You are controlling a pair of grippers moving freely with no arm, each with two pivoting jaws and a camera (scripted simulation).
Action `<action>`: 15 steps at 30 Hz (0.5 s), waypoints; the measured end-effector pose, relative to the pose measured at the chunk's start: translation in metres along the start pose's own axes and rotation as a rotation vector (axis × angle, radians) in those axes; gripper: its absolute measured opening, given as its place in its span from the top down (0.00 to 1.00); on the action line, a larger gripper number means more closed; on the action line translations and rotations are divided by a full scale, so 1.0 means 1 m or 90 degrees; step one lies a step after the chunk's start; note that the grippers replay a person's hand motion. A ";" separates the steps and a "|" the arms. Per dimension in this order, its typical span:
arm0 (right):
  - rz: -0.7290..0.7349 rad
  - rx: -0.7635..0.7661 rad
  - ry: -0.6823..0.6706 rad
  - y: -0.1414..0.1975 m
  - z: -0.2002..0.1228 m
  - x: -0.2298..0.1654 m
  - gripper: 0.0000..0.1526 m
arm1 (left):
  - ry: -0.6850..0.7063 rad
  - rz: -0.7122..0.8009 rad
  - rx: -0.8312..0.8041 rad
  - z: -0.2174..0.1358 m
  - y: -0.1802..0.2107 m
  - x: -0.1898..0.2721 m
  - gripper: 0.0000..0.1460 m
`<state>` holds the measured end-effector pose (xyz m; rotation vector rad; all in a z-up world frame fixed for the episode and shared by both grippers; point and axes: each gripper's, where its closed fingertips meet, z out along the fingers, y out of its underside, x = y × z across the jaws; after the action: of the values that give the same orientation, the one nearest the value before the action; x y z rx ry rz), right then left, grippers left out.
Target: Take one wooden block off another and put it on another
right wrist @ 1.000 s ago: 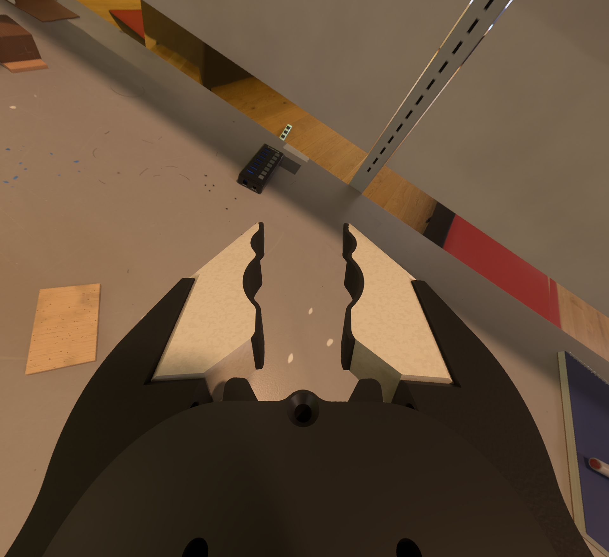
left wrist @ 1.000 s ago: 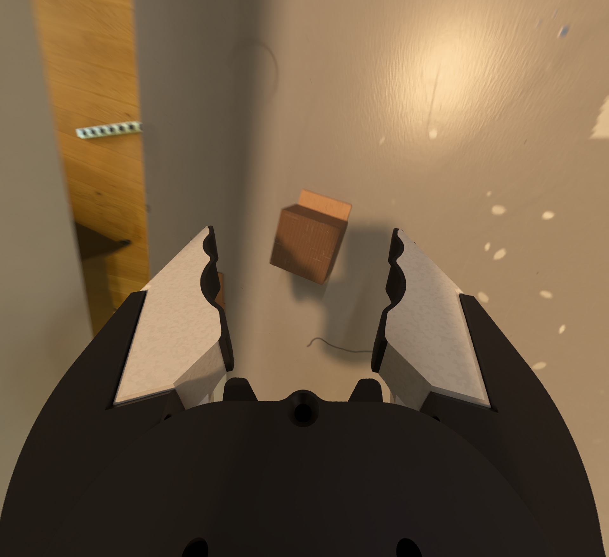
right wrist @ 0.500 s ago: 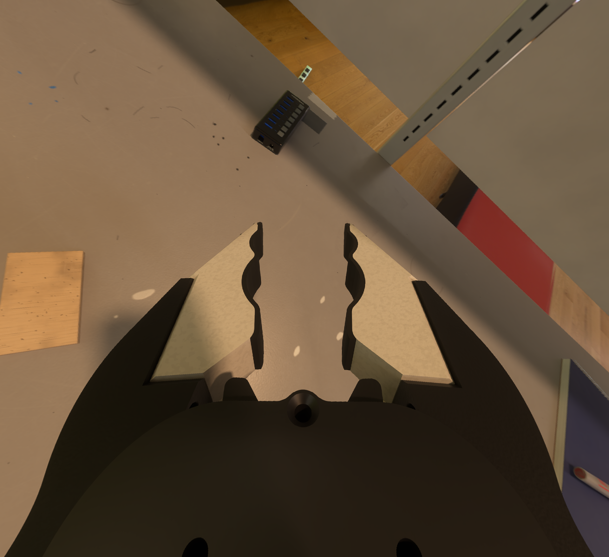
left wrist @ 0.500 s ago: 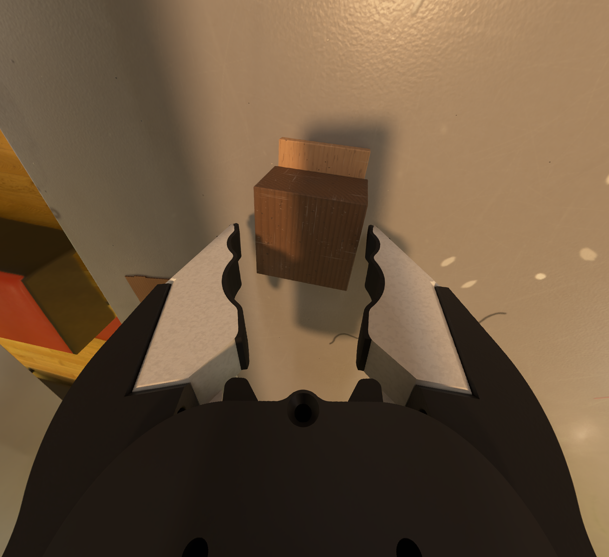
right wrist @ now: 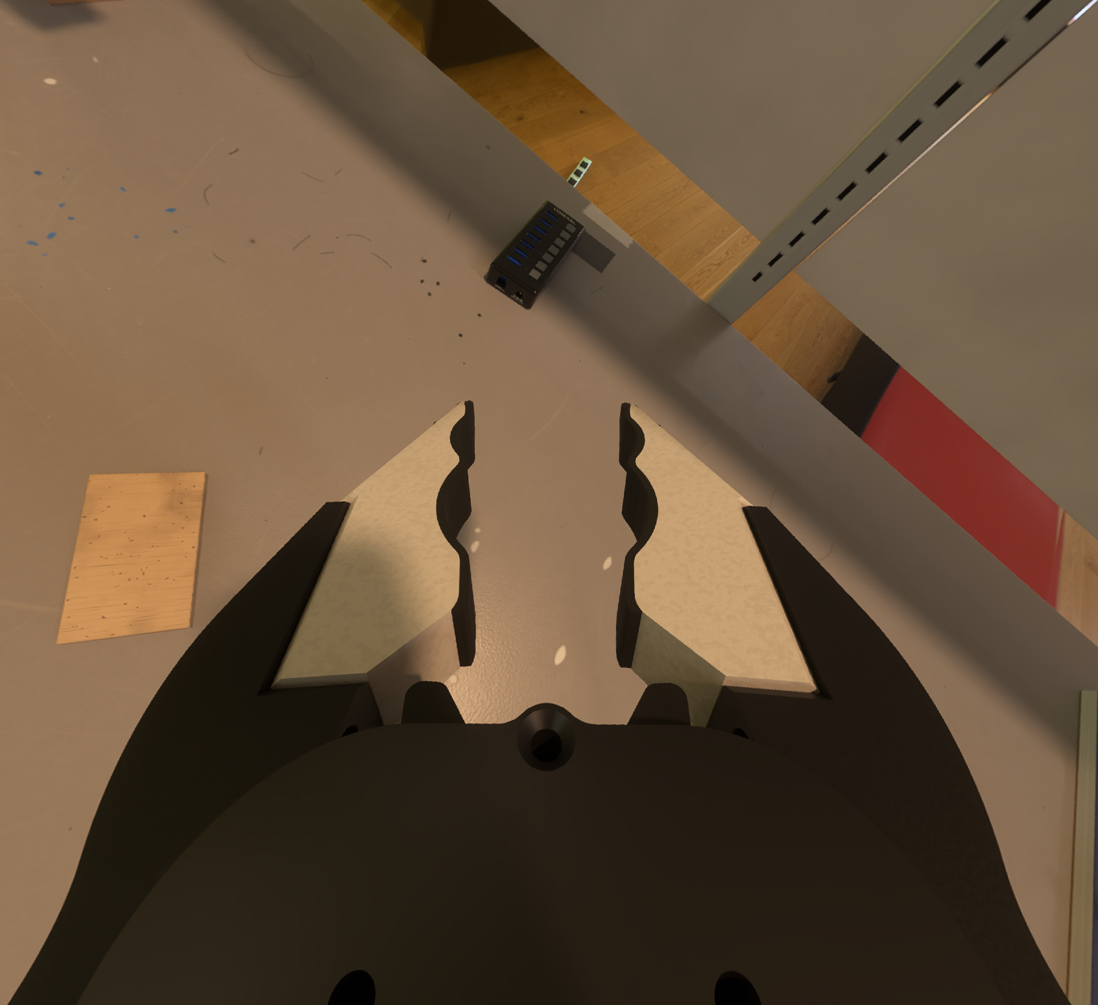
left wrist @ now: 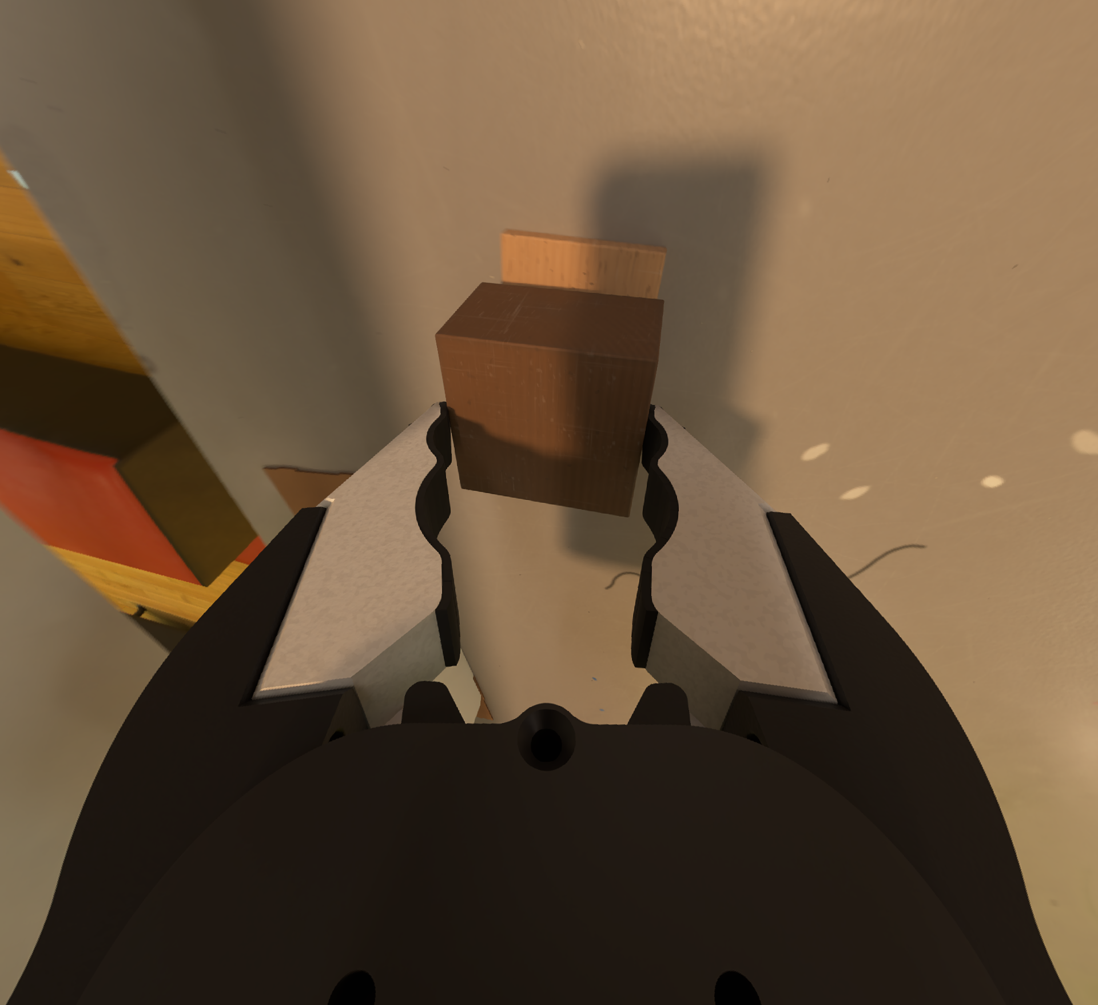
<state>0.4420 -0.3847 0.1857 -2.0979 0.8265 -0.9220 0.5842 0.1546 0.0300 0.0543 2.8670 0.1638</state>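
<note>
Grey tabletop (left wrist: 832, 85) fills both views. Dark wooden cube (left wrist: 549, 400) sits on a pale flat wooden slab (left wrist: 582, 263), between the left gripper (left wrist: 546, 430) tips; jaws look closed on its side faces, contact unconfirmed. Rigid, light, probably non-slippery: grip flat sides. Right gripper (right wrist: 546, 412) parted, empty; another pale slab (right wrist: 133, 557) lies left of it.

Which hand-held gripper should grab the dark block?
The left hand-held gripper: its fingertips flank the dark block on the light slab. The right hand-held gripper hangs open over bare table.
</note>
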 end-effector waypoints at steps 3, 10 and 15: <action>0.001 0.013 -0.002 -0.004 -0.005 0.000 0.68 | -0.040 -0.027 0.044 -0.030 -0.011 -0.010 0.55; -0.012 0.069 0.005 -0.025 -0.037 0.000 0.68 | -0.165 -0.048 0.263 -0.182 -0.113 -0.009 0.55; -0.021 0.123 0.003 -0.040 -0.074 -0.003 0.68 | -0.067 0.046 0.373 -0.229 -0.261 0.090 0.55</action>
<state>0.3921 -0.3845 0.2542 -1.9483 0.6781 -0.9845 0.4309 -0.1241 0.1947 0.2682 2.7070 -0.6470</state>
